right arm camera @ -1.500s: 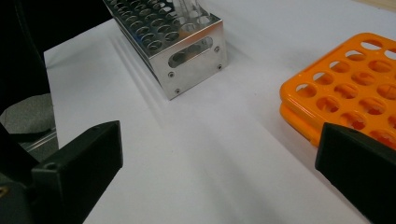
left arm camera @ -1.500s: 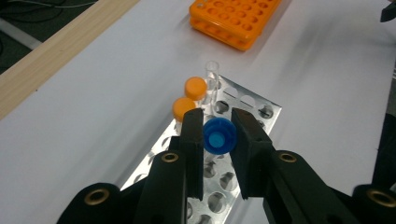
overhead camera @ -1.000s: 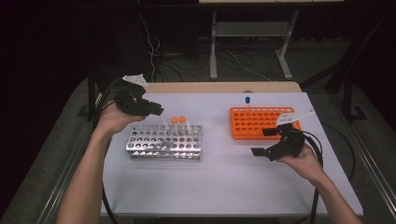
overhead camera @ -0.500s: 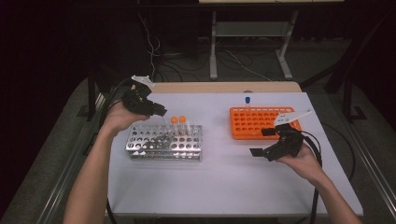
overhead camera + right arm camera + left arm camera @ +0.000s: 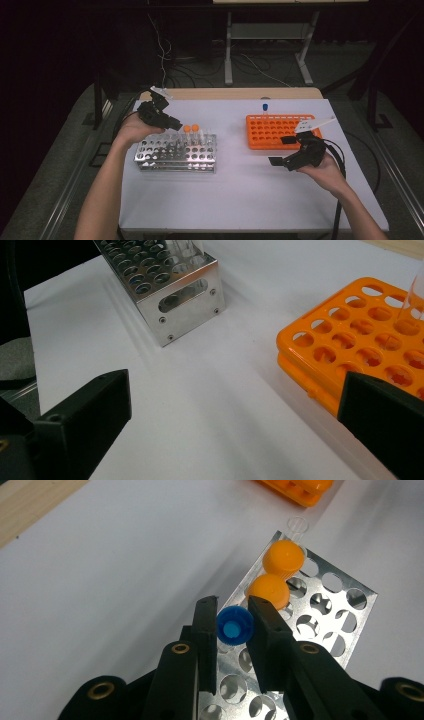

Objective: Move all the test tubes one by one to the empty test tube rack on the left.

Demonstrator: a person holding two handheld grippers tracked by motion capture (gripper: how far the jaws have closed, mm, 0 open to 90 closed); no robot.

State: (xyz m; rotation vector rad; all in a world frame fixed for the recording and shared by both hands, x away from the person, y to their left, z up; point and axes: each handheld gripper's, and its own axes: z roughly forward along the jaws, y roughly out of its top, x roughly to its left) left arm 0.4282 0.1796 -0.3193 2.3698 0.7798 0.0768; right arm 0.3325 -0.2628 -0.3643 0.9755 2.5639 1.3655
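In the high view, your left gripper (image 5: 170, 121) sits left of centre at the metal rack's (image 5: 175, 156) back edge. Your right gripper (image 5: 284, 150), at lower right, has its jaws spread.

In the left gripper view, its jaws pinch a blue-capped tube (image 5: 235, 625) at frame centre, over the rack (image 5: 320, 615), beside two orange caps (image 5: 276, 576).

In the right gripper view, the open jaws frame bare table (image 5: 210, 405) between the metal rack (image 5: 170, 285) at upper left and the orange rack (image 5: 360, 350) at right.

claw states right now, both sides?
Left claw: closed on the blue-capped tube, over the metal rack.
Right claw: open, holding nothing, near the orange rack.
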